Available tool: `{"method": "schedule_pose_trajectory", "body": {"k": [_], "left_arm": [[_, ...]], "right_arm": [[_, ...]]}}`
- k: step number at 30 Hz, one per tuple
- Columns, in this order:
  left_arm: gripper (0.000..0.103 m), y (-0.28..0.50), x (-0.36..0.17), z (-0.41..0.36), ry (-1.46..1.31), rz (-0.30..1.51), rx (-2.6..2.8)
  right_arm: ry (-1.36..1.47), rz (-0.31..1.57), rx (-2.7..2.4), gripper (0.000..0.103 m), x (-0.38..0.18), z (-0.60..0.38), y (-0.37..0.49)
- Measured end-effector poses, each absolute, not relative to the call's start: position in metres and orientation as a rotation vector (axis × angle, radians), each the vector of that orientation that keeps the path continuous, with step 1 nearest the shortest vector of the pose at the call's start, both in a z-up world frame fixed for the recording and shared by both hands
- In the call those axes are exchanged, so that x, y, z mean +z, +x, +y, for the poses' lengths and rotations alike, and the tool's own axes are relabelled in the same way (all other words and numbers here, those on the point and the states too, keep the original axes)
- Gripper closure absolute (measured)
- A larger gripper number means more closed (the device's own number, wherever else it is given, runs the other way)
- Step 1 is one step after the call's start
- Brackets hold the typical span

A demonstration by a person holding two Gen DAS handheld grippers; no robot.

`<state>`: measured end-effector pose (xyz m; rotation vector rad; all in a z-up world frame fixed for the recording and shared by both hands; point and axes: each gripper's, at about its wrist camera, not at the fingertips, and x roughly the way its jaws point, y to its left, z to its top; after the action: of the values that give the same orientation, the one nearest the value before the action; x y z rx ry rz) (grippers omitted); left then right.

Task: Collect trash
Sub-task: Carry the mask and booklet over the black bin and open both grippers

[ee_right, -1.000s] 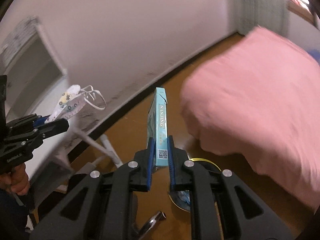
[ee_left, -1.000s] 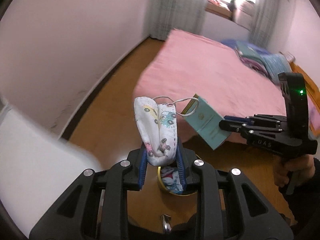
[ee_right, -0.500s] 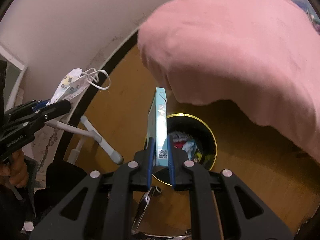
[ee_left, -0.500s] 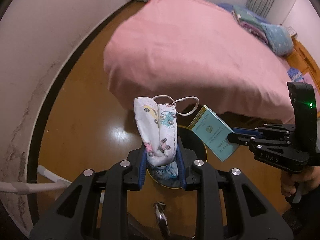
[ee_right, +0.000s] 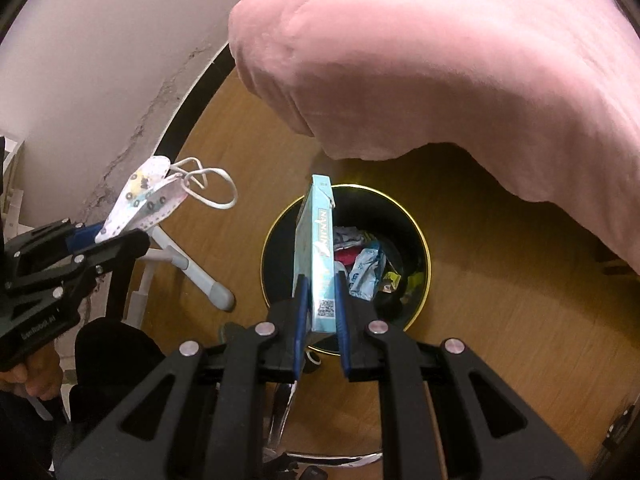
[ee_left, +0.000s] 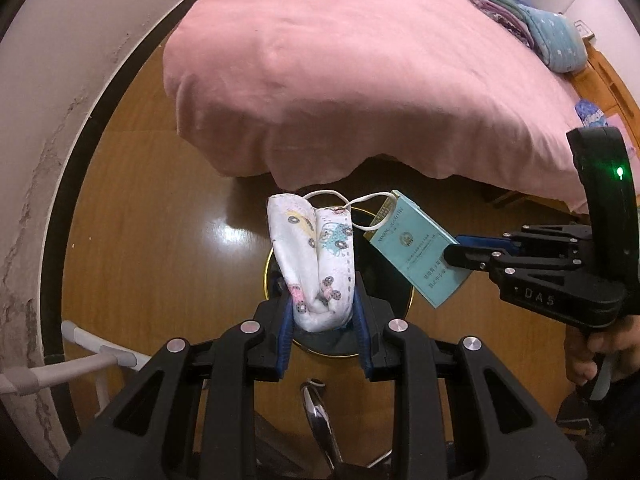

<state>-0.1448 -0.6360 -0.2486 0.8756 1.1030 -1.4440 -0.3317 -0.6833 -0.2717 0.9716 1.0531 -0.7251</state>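
The left tongs [ee_left: 322,320] are clenched on a folded face mask [ee_left: 314,264], white with a cartoon print, its ear loops curling off the top toward 1 o'clock. The right tongs [ee_right: 322,312] grip a teal cigarette box [ee_right: 318,256] by its lower end, with the box standing edge-on and its torn top pointing to 12 o'clock. Directly beneath both loads sits a round black trash bin [ee_right: 416,308] with a gold rim, on the wooden floor [ee_right: 500,280]; in the right wrist view its inside shows crumpled wrappers [ee_right: 366,266] in blue, red and yellow. In the left wrist view the bin [ee_left: 394,304] is mostly hidden behind the mask, and the box [ee_left: 416,252] hangs at 3 o'clock of the mask, just beside the ear loops, held by the right tongs [ee_left: 452,254] coming in from 3 o'clock. In the right wrist view the left tongs [ee_right: 116,236] enter from 9 o'clock with the mask [ee_right: 148,200] raised to the left of the bin. A pink bedspread [ee_left: 360,80] fills the 12 o'clock side, drooping over the floor near the bin. A white rack leg [ee_right: 200,276] rests on the floor at 9 o'clock of the bin.
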Motion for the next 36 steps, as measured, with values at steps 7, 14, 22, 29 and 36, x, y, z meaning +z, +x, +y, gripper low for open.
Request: {"method": "schedule_pose_trajectory", "body": {"k": [7, 14, 22, 29, 36], "left_arm": [[0.078, -0.154, -0.254, -0.639, 0.893, 1.129, -1.443], [0.077, -0.167, -0.258, -0.64, 0.925, 1.148, -1.473], [0.043, -0.18, -0.225, -0.638, 0.911, 1.046, -1.52], [0.027, -0.177, -0.174, -0.612, 0.86, 0.963, -1.518], [0.011, -0.118, -0.07, -0.516, 0.663, 0.821, -1.395]], "right_arm": [[0.955, 0.984, -0.762, 0.034, -0.257, -0.683, -0.34], [0.953, 0.937, -0.807, 0.034, -0.242, -0.685, -0.352], [0.953, 0.861, -0.871, 0.034, -0.216, -0.687, -0.373], [0.891, 0.81, -0.861, 0.034, -0.173, -0.671, -0.366], [0.667, 0.735, -0.707, 0.027, -0.09, -0.623, -0.287]]}}
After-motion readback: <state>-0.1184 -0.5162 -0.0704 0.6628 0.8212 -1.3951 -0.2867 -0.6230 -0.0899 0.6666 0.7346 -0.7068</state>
